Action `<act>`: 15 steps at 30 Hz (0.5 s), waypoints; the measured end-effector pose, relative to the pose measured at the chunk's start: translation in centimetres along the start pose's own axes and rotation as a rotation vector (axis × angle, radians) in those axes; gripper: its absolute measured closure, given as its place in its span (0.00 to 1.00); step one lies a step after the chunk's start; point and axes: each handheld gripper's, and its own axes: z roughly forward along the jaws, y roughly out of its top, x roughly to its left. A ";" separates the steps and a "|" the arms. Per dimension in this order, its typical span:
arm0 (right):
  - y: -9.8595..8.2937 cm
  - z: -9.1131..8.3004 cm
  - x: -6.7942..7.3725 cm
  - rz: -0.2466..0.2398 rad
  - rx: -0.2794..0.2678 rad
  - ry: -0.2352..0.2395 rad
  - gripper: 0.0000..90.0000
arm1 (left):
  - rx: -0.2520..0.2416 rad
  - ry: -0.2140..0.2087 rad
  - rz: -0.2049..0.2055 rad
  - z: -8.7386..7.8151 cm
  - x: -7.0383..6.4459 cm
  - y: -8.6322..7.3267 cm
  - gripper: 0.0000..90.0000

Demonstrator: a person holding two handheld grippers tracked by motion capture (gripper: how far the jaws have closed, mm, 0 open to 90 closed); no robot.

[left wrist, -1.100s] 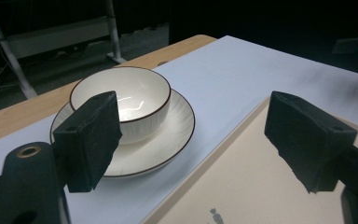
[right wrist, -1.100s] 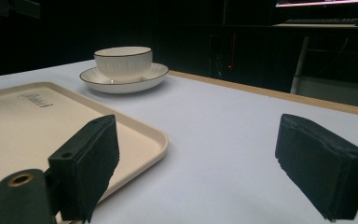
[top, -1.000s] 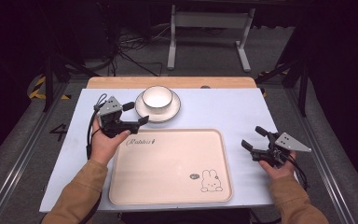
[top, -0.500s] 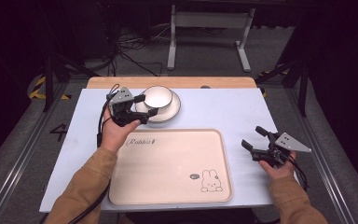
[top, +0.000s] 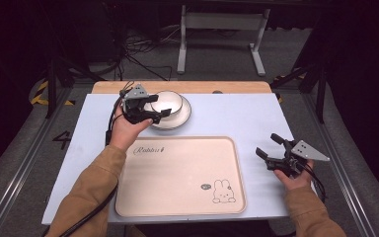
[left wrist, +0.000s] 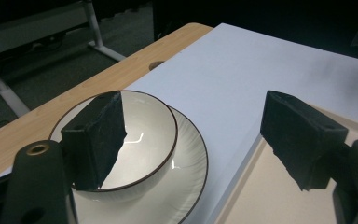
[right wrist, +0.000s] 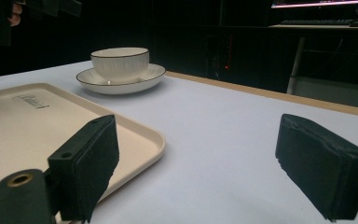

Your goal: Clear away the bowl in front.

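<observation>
While the left tool (top: 150, 112) hung with its jaws spread wide at the upper left of the high view, one jaw stood over the white bowl (top: 167, 102) and the other over the bare tabletop (top: 237, 113) just in front of the saucer (top: 179, 117), gripping nothing. That bowl sat in its saucer near the far edge of the tabletop, a little left of centre, just beyond the upper rim of the beige tray (top: 177, 173). Seen from the left gripper view, one black pad overlapped the bowl (left wrist: 140, 135) at lower left, the other lay at the right over the tray corner. At the lower right of the high view the right tool (top: 269, 148) rested released beside the tray, well apart from the bowl.
</observation>
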 end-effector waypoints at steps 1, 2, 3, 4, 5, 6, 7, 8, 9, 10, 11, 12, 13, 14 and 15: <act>0.0 0.0 0.0 0.000 0.000 0.000 0.15 | 0.004 0.007 0.004 0.2 0.2 0.2 0.27; 0.0 0.0 0.0 -0.001 0.000 0.000 0.15 | 0.007 0.010 0.010 0.2 0.4 0.4 0.28; 0.0 0.0 0.0 -0.001 0.000 -0.001 0.15 | 0.009 0.002 0.004 0.3 0.6 0.5 0.29; 0.0 0.0 0.0 -0.002 0.000 -0.001 0.15 | 0.009 0.002 0.004 0.3 0.6 0.5 0.29; 0.0 0.0 0.0 -0.002 0.000 -0.001 0.15 | 0.013 0.000 0.005 0.5 0.9 0.6 0.29; 0.0 0.0 0.0 -0.002 0.000 -0.001 0.15 | 0.021 -0.003 0.004 0.6 1.1 0.8 0.30; 0.0 0.0 0.0 -0.002 0.000 -0.001 0.15 | 0.031 -0.002 0.019 0.7 1.3 0.9 0.31; 0.0 0.0 0.0 -0.002 0.001 -0.001 0.16 | 0.040 -0.010 0.016 0.9 1.5 1.1 0.31; 0.0 0.0 0.0 -0.001 0.001 -0.001 0.16 | 0.039 -0.014 0.018 1.0 1.7 1.2 0.32; 0.0 0.0 0.0 0.000 0.000 -0.001 0.16 | 0.040 -0.018 0.014 1.1 1.8 1.3 0.32; 0.0 0.0 0.0 -0.001 0.000 -0.001 0.16 | 0.044 -0.023 0.005 1.2 1.9 1.4 0.32; 0.0 0.0 0.0 -0.001 0.000 -0.001 0.16 | 0.047 -0.024 0.005 1.4 2.0 1.5 0.32; 0.0 0.0 0.0 -0.002 0.000 0.000 0.16 | 0.050 -0.023 0.007 1.6 2.1 1.5 0.32; 0.0 0.0 0.0 -0.002 0.000 0.000 0.16 | 0.054 -0.020 0.013 1.7 2.1 1.5 0.32; 0.0 0.0 0.0 -0.002 0.000 0.000 0.16 | 0.059 -0.027 0.022 1.9 2.4 1.5 0.32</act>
